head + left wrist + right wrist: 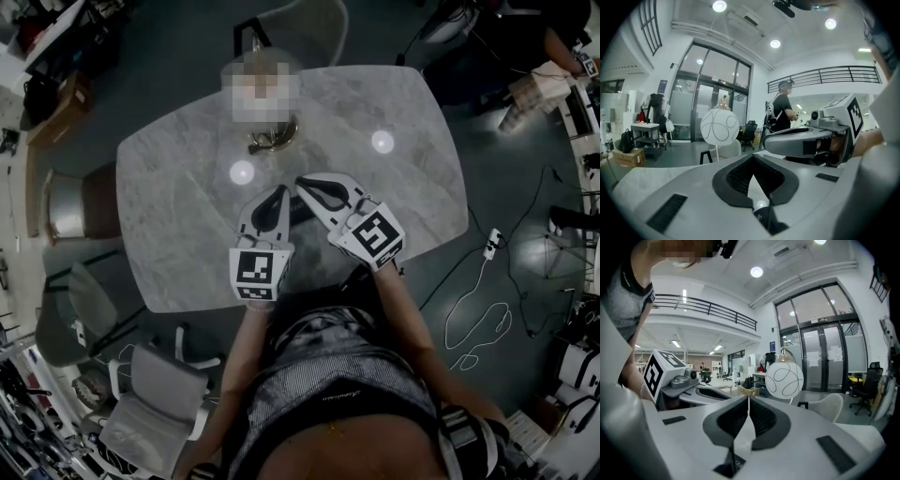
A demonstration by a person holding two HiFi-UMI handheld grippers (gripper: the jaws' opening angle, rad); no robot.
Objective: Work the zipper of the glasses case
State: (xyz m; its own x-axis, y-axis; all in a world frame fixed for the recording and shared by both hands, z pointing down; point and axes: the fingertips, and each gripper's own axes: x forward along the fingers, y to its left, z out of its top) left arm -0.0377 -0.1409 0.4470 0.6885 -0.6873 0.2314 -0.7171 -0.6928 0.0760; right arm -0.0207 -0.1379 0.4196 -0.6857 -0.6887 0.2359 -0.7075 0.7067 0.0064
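My two grippers hang side by side over the near part of the marble table (178, 206), tips close together and pointing away from me. The left gripper (280, 193) is shut; its pads meet at the tip (752, 157) with nothing visible between them. The right gripper (306, 184) is shut as well, pads touching (748, 400) and empty at the tip. Each shows in the other's view: the right gripper (806, 140) and the left gripper (691, 392). A small dark shape (299, 212) lies under the gap between them; I cannot tell whether it is the glasses case.
A globe lamp (720, 126) on a brass base (272, 139) stands at the table's far side. Chairs (84, 202) surround the table, with an office chair (155, 403) at my left. Cables and a power strip (492, 244) lie on the floor at right. A person (783, 110) stands far off.
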